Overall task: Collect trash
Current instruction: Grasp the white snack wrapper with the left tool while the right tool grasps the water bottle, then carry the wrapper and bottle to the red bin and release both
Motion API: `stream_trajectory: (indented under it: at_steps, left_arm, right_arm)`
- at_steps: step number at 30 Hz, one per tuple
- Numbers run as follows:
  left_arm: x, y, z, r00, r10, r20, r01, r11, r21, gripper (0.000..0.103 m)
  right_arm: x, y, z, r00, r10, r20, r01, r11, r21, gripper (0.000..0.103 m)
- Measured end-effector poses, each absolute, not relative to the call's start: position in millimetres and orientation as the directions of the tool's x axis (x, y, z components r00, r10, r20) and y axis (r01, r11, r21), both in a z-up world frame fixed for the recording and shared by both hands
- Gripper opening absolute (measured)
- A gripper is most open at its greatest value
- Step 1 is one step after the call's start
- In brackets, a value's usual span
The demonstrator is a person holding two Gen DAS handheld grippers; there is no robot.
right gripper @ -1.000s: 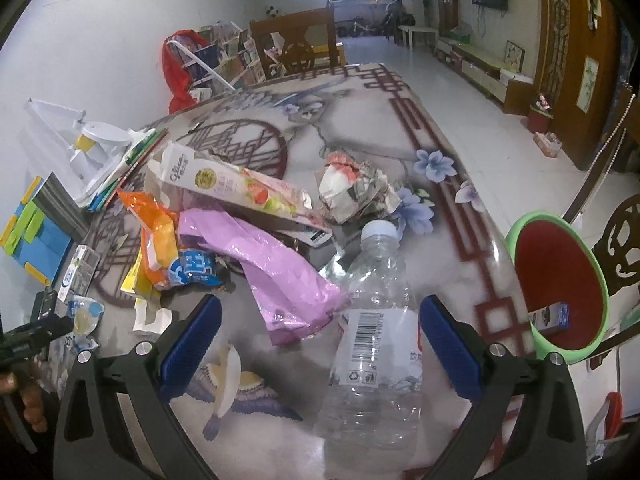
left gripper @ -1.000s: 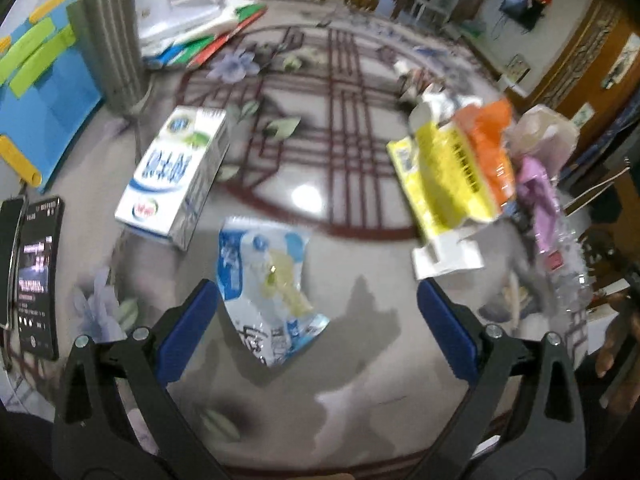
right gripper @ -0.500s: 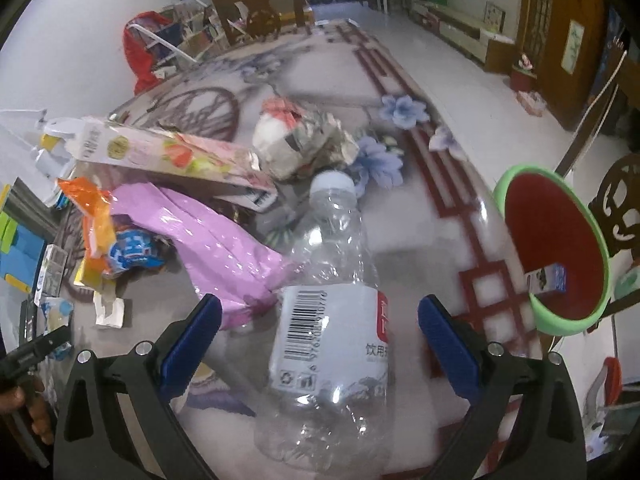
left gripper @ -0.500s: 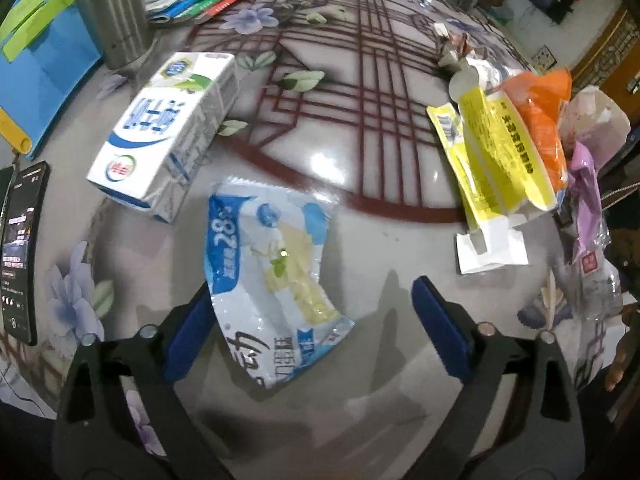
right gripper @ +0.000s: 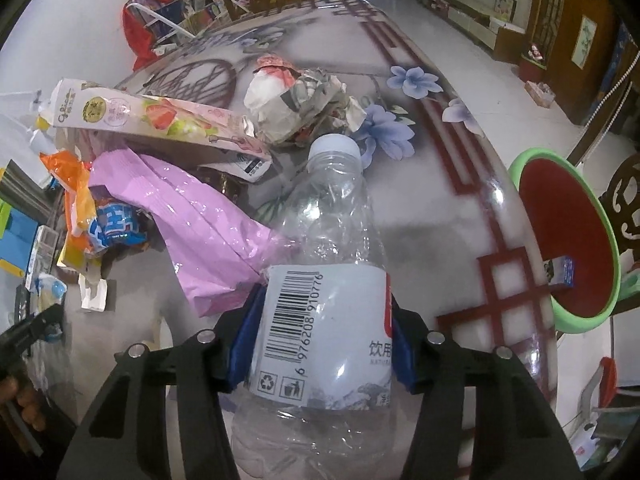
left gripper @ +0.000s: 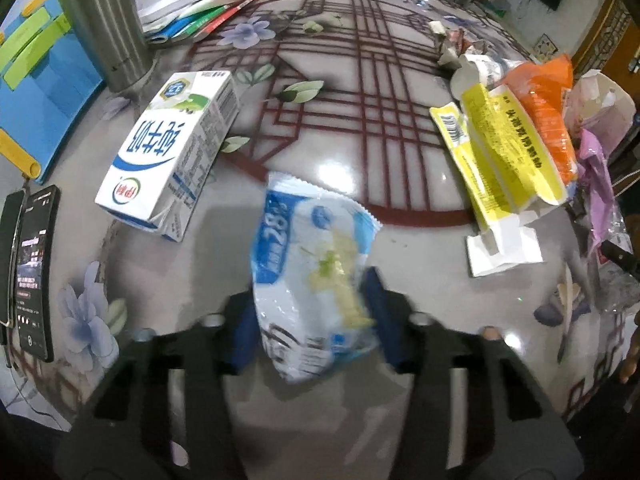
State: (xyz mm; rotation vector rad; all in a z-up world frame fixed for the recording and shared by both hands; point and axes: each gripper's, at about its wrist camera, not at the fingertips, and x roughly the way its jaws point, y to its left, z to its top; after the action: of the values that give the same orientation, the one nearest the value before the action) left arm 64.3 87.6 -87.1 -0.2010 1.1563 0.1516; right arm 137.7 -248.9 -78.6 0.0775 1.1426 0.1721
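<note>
My left gripper [left gripper: 310, 320] is shut on a blue and white snack wrapper [left gripper: 312, 264], which bulges up between the blue pads. My right gripper [right gripper: 320, 332] is shut on a clear plastic water bottle [right gripper: 328, 248] around its white label, cap pointing away. A green-rimmed red bin [right gripper: 568, 240] stands off the table's right edge with a small carton inside. A white milk carton [left gripper: 172, 148] lies left of the wrapper. A pink bag [right gripper: 200, 224], a long snack box [right gripper: 148, 120], crumpled paper [right gripper: 300, 104] and orange wrappers [right gripper: 76, 196] lie left of and beyond the bottle.
A yellow box [left gripper: 504, 148] and orange bag [left gripper: 544, 96] lie to the right in the left wrist view. A steel cup [left gripper: 108, 28], blue folder [left gripper: 36, 80], books [left gripper: 216, 8] and two phones [left gripper: 32, 268] are at the left.
Both grippers closed: the left on the snack wrapper, which crumpled between the pads, the right on the water bottle after moving in around it.
</note>
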Motion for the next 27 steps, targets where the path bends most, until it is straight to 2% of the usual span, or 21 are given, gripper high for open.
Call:
stream_trajectory:
  at_steps: [9,19,27]
  left_arm:
    - [60.7,83.7,-76.2,0.438,-0.026,-0.899,-0.196,0.973,-0.124,0.031]
    - [54.8,66.9,-46.2,0.515,0.0,-0.857,-0.142,0.986,-0.085,0.031]
    - [53.6,49.2,-19.5,0.565,-0.031,-0.825,-0.097,0.99,-0.104,0.031]
  right_arm:
    - [130.1,-251.9,-64.7,0.446,0.171,-0.878,-0.096,0.985,0.143,0.053]
    - [119.0,-252.2,-31.5,0.517,0.186,-0.835,-0.115,0.982,0.147,0.053]
    - [114.2,-244.4,-4.5,0.563,0.209,-0.8,-0.147,0.977,0.152,0.053]
